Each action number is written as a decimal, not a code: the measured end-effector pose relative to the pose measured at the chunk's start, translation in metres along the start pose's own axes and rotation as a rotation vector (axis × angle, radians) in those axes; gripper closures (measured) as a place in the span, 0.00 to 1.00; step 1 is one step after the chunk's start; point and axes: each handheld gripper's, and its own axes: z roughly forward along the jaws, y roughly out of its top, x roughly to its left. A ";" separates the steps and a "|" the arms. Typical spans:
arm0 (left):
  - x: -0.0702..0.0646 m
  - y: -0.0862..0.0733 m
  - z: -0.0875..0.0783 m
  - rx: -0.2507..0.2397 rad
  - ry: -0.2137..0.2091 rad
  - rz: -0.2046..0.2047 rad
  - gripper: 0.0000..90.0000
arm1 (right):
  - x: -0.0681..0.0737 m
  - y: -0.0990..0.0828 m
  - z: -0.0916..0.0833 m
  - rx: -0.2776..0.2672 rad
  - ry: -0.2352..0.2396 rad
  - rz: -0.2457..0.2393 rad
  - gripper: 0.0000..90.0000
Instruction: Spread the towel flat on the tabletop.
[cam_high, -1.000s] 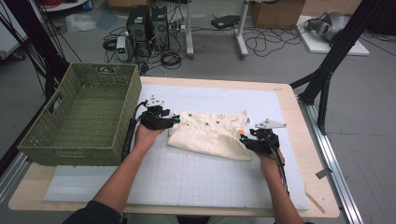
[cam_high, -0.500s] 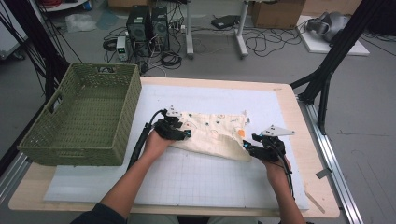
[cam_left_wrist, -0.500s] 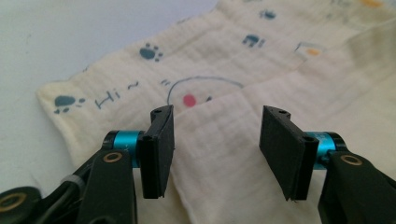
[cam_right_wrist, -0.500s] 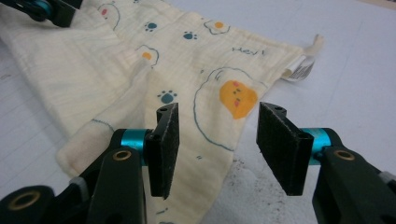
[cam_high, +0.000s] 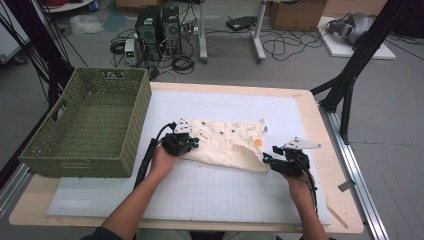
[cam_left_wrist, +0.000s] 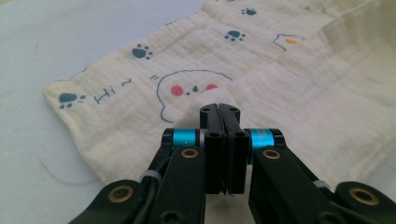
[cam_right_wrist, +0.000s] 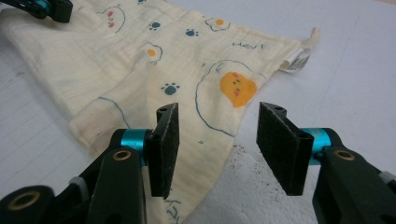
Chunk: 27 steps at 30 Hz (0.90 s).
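A cream muslin cloth (cam_high: 225, 142) printed with paws and little faces lies partly folded on the white mat. My left gripper (cam_high: 192, 145) is at its left end. Its jaws have just been closing; in the left gripper view my left gripper (cam_left_wrist: 219, 109) stands shut, with a small pucker of the cloth (cam_left_wrist: 140, 93) pinched at its tips. At the cloth's near right corner is my right gripper (cam_high: 267, 159). In its own view my right gripper (cam_right_wrist: 218, 116) is open low over the cloth (cam_right_wrist: 140, 60), its left pad (cam_right_wrist: 166, 144) above the fabric, and nothing is gripped.
A green woven basket (cam_high: 80, 160) stands at the table's left. The white grid mat (cam_high: 200, 195) covers most of the wooden table. The cloth's label (cam_right_wrist: 299, 56) sticks out at its far right corner. Dark specks dot the mat near my right jaws.
My left hand has moved right and toward the near edge, onto the cloth's left end, and its jaws have shut there. The right hand has drifted slightly toward the near edge.
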 end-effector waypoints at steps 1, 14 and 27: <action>0.000 -0.001 -0.004 -0.010 -0.008 -0.005 0.98 | 0.000 0.000 -0.001 -0.002 0.000 -0.003 0.54; -0.023 -0.025 -0.048 -0.096 -0.123 0.043 0.98 | 0.009 -0.001 -0.010 -0.008 -0.009 -0.046 0.54; -0.032 -0.057 -0.072 -0.054 -0.192 0.042 0.96 | 0.008 0.000 -0.016 -0.047 -0.099 -0.029 0.55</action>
